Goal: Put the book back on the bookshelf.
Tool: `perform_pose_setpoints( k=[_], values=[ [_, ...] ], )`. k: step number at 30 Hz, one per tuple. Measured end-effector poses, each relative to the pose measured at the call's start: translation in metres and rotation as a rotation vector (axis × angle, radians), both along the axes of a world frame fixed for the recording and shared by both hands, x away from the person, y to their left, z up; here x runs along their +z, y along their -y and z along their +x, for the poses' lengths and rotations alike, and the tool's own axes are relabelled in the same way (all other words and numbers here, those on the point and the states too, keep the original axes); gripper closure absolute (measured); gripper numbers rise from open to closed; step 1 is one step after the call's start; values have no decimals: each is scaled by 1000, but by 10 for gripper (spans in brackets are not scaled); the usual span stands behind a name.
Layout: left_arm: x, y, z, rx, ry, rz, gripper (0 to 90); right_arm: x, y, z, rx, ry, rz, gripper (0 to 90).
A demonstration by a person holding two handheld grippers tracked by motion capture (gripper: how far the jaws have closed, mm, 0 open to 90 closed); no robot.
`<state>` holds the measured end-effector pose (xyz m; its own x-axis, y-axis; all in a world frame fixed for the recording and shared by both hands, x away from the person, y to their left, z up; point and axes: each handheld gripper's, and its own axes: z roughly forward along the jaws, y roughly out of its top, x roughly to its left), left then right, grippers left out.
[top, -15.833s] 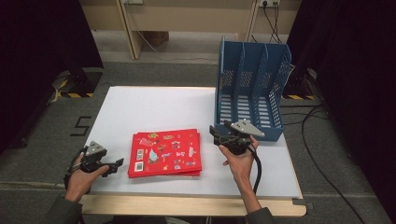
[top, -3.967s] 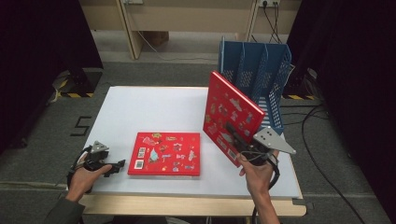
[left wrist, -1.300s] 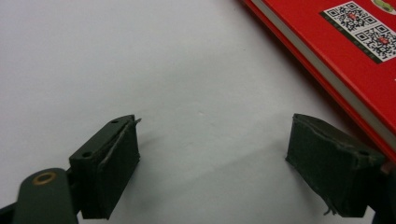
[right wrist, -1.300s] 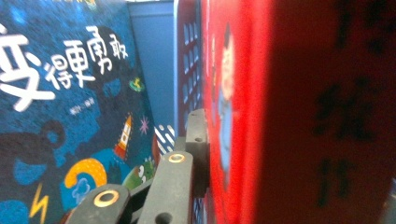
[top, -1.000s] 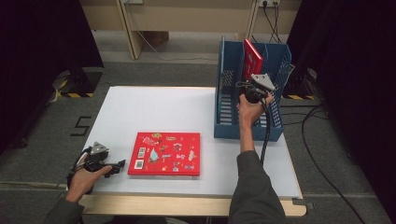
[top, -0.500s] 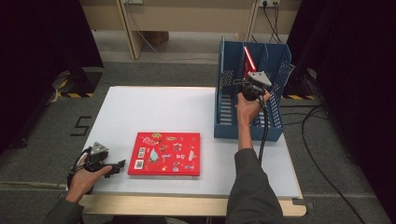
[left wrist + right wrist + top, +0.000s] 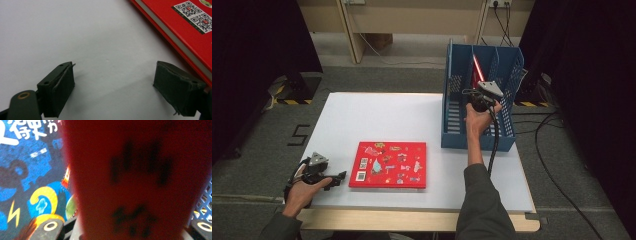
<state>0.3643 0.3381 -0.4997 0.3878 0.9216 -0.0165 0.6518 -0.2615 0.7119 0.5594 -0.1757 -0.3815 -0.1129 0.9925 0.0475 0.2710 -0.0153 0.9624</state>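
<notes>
A red book stands leaning inside the blue file rack at the table's back right. My right gripper is at its near edge. In the right gripper view the blurred red spine sits between the jaws, which have just been opening and look slightly apart from it. A second red book with stickers lies flat near the front. My left gripper rests on the table just left of it, open with nothing between its fingers. That book's edge runs along the right.
A blue illustrated cover stands left of the red spine inside the rack. The white table has bare room at the back left. Cables trail from the right gripper and across the floor on the right.
The red book has sunk lower into the rack and now leans there. The right hand has stayed at the rack. The left gripper and the flat book have not moved.
</notes>
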Motion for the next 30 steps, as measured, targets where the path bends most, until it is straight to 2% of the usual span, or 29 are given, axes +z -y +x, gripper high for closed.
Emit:
perform_pose_setpoints(
  k=[12, 13, 15, 16, 23, 30],
  values=[
    [0, 1, -1, 4, 2, 1, 156, -4, -2, -15, 61, -9, -38, 650],
    [0, 0, 0, 4, 2, 0, 155, -5, -1, -17, 70, -5, -21, 638],
    [0, 0, -1, 4, 3, 0, 155, -6, -1, -18, 76, -4, -26, 631],
    [0, 0, -1, 3, 2, 2, 156, -7, 0, -21, 84, -16, -12, 628],
    [0, 0, -1, 2, 1, 1, 155, -6, 7, -31, 126, -19, 6, 616],
    [0, 0, -1, 1, 1, 0, 155, -8, 11, -50, 173, -29, -24, 649]
  ],
)
